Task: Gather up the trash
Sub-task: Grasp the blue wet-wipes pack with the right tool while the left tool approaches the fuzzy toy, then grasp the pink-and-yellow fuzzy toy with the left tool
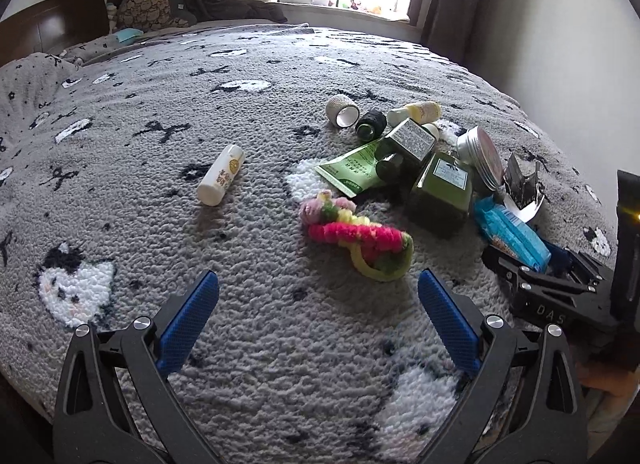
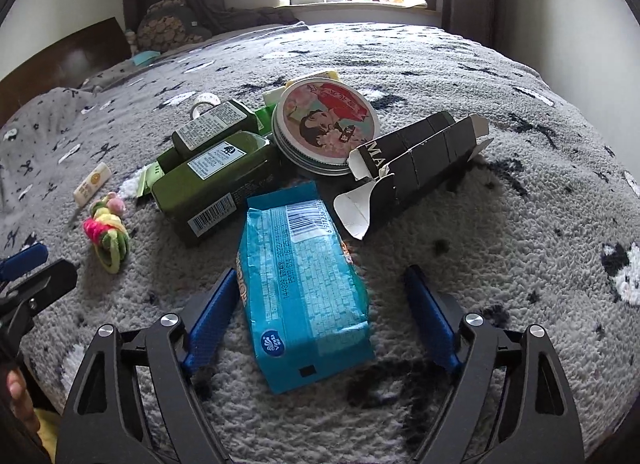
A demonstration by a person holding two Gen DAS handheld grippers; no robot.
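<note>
Bed (image 1: 280,344) with grey fleece blanket carries the clutter. From the left: white tube (image 1: 221,180), pink-and-yellow hair ties (image 1: 356,240), two dark green bottles (image 2: 216,172) with white labels and a barcode, round tin (image 2: 326,124) with printed lid, torn black carton (image 2: 420,160) reading "MA".

Left gripper (image 1: 318,296) points down at bare blanket, jaws apart, nothing between them.

Right gripper (image 2: 318,296) points down, jaws apart astride the blue wrapper pack (image 2: 304,288), which lies flat before the bottles; left pad just beside it, right pad clear.
</note>
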